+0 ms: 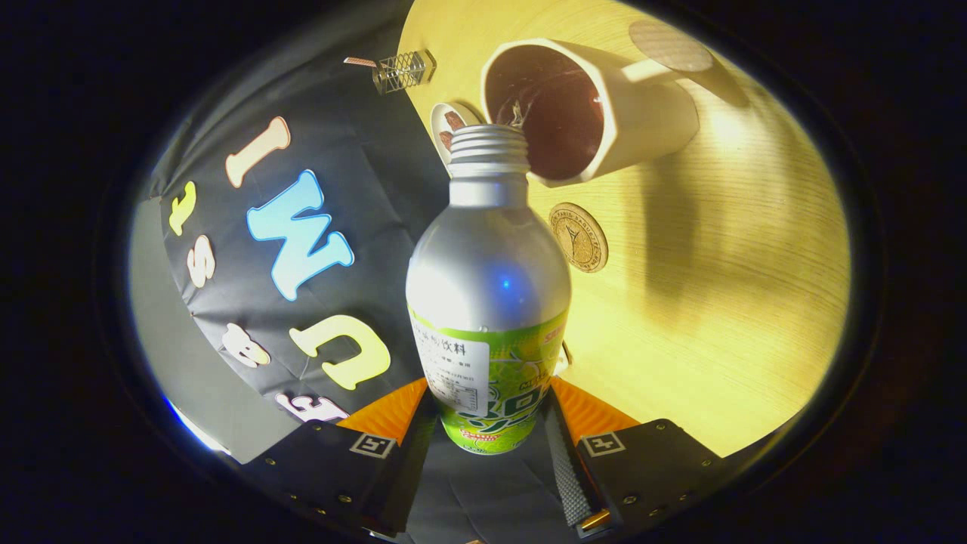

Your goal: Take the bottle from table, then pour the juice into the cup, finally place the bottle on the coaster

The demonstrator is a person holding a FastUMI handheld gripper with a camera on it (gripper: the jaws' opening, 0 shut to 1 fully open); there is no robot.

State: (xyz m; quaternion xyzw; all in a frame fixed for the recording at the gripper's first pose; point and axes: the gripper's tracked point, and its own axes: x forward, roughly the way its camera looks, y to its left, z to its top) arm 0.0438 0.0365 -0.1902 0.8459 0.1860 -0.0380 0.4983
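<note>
We see the bottle (487,287) clamped between both fingers of the gripper (487,423), its open neck at the rim of the cup (597,109). The coaster (579,236) lies just right; bare table (740,317) opens further right

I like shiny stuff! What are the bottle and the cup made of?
The bottle, gripped in the claw, looks like brushed metal, probably aluminium: silvery sheen, threaded neck, printed green label. The cup looks like matte white ceramic or plastic; hard to tell.
</note>
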